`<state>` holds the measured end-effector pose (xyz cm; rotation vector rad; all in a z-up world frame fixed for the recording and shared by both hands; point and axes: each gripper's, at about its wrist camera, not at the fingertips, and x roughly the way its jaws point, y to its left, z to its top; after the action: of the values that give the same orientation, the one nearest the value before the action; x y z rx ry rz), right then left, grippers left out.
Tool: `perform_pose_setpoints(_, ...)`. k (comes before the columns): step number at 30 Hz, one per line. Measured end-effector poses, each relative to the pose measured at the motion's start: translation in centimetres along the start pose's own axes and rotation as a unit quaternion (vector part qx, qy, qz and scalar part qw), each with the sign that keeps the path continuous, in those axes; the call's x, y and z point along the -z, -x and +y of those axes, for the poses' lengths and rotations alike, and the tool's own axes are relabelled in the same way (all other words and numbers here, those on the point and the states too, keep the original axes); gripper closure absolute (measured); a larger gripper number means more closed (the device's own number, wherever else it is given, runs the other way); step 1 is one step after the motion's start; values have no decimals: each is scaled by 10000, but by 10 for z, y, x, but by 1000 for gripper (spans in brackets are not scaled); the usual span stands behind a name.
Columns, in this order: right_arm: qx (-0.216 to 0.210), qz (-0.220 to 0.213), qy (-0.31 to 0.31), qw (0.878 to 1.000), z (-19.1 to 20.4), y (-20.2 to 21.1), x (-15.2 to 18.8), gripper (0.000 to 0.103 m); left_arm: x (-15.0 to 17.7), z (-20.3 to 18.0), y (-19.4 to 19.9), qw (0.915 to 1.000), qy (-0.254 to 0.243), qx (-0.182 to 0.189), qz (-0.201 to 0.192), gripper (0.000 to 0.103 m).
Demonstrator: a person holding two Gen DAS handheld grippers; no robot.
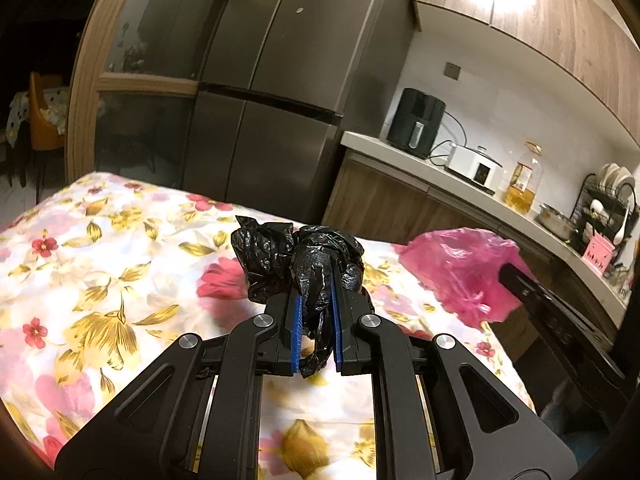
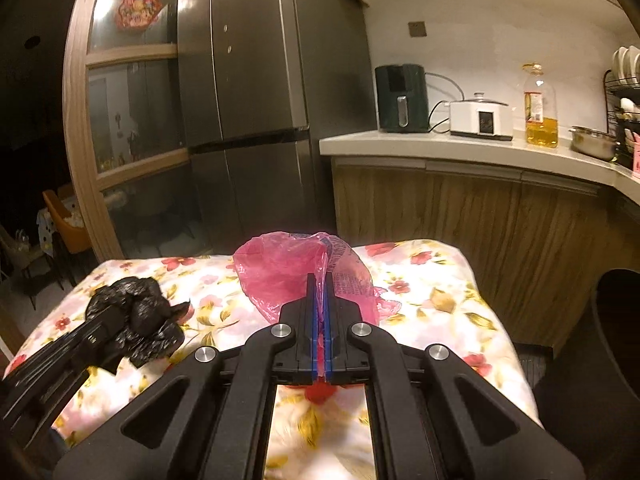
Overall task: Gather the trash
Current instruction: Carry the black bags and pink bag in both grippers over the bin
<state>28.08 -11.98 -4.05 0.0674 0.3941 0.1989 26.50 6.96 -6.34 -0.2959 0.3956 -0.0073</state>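
Black bag [image 1: 296, 264]: middle pinched out of sight between left tongs [image 1: 316, 300] pads; contents not visible. Pink bag [image 2: 296, 276]: blurred in left wrist view, printing on it unreadable. Dish rack [image 2: 626, 92] cut by the frame edge. Dark round container [image 2: 616, 320] at far right: only part shows, kind unclear. Room beyond the glass door [image 2: 132, 112] too dim to read.

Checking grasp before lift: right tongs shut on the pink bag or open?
Shut on it. The right tongs have their blue pads nearly together with a fold of the pink bag pinched between them.
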Motion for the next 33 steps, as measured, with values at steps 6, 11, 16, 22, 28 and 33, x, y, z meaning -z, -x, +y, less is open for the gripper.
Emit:
perform_pose_setpoints(6,66,-215,-124,9997,-17,38,-2,100,-3,-22,15,9998,-168,129,-49,92)
perform_pose_setpoints(11,146,-373,-206,9990,-32,65,-2,100,-3,-42,27,9991,-299,263,-106,92)
perform_pose_setpoints(16,354,-544,-341,9973,-56,92,-3,101,-4,-77,36,9974,-476,515,-148,92)
perform_pose_setpoints(22,808,-773,-554,9922,-101,127,-3,101,1,-135,43,9920,-744,1011,-150,92)
perform_pose_setpoints(28,1532,-1011,-763,9800,-158,159,-3,101,17,-215,47,9785,-1032,1783,-109,92)
perform_pose_setpoints(33,1941,-1080,-1007,9698,-201,177,2,101,37,-278,42,9626,-1259,2397,42,92)
